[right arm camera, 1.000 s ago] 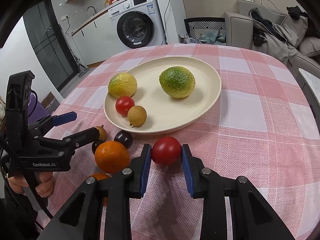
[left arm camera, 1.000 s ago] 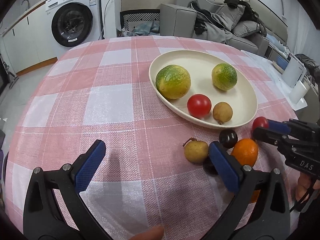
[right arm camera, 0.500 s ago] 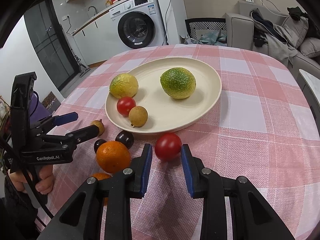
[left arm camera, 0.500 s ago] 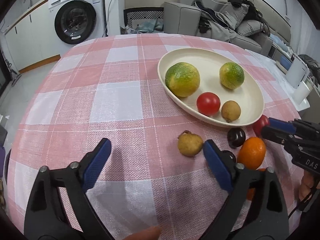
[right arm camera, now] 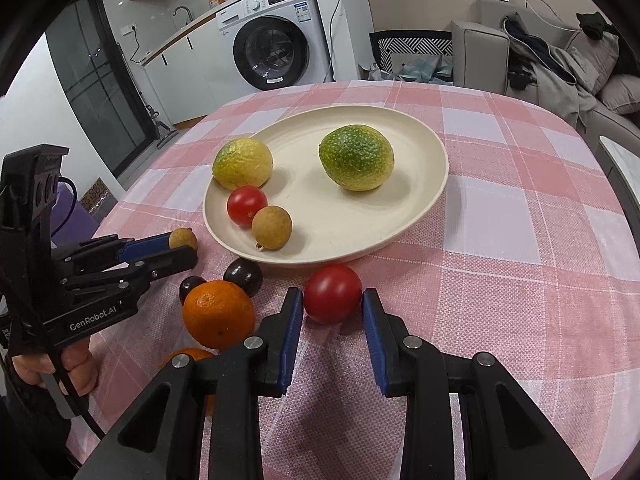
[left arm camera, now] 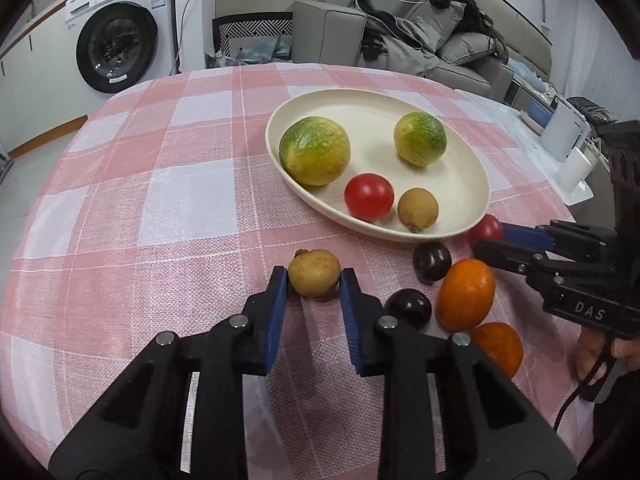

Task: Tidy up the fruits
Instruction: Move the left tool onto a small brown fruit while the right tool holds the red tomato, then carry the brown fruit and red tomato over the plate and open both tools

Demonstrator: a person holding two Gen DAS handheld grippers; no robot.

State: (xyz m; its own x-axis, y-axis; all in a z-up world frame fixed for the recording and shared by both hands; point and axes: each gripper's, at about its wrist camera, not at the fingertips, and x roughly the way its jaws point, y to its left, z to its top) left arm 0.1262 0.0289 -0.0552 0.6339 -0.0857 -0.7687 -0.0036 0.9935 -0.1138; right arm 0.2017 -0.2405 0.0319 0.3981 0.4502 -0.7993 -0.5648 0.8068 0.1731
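Left gripper (left arm camera: 314, 282) jaws just closed from wide open, now clenched on tan longan (left arm camera: 314, 273) on cloth, short of plate (left arm camera: 476, 168). Right gripper (right arm camera: 331, 304) clamps red tomato (right arm camera: 332, 293), contact seemingly firm. Both fruits ready for plate.

4 fruits in plate (left arm camera: 476, 168); others on table (left arm camera: 160, 200) before it

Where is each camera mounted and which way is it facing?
Left wrist: behind the left tool, facing down-forward at the longan it grips; the right tool and a hand show.
Right wrist: behind the right tool, gripping a tomato; the left tool shows.
Shared: plate.
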